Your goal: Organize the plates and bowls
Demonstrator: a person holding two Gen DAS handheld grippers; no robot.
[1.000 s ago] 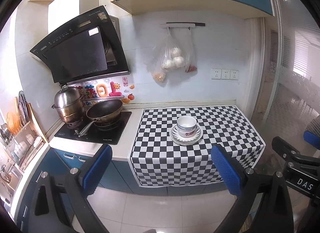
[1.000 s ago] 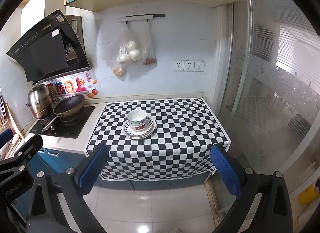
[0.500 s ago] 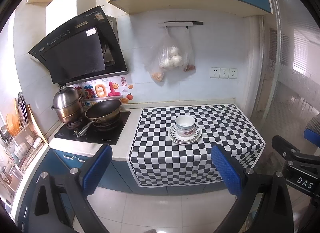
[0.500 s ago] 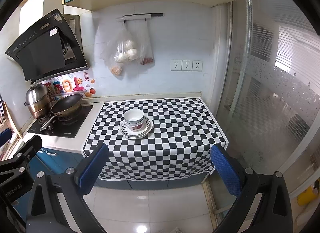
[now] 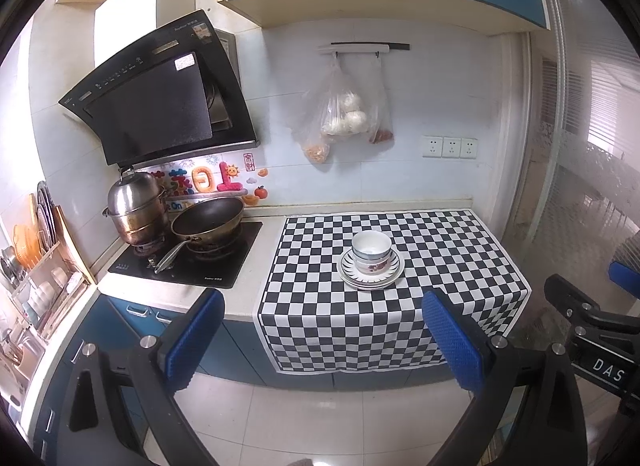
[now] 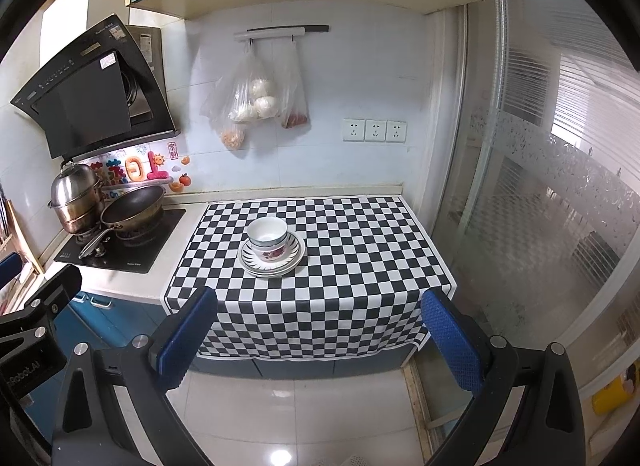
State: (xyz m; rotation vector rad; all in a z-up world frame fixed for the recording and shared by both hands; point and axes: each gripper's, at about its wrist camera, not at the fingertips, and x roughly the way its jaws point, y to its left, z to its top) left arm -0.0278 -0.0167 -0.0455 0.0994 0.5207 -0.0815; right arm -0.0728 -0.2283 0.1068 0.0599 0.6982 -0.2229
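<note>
The bowls (image 6: 267, 240) sit nested on the stacked plates (image 6: 271, 262) at mid-frame on the checkered cloth (image 6: 360, 266), already gathered, so either I'm done or about to sort them, my left gripper (image 5: 320, 340) and right gripper (image 6: 318, 336) wide and empty at the bottom.

Beyond the fingers (image 5: 452, 340), with their dimpled blue rubber pads, lies a matt checked cloth (image 5: 432, 242). The bowl (image 5: 371, 248) and plates (image 5: 390, 278) are glossy ceramic. The pot (image 5: 134, 205) is shiny metal.

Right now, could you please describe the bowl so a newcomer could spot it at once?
Find the checkered cloth on the counter right of the stove. Near its middle a bowl sits on stacked plates. It is white, with a flower print on its side.
</note>
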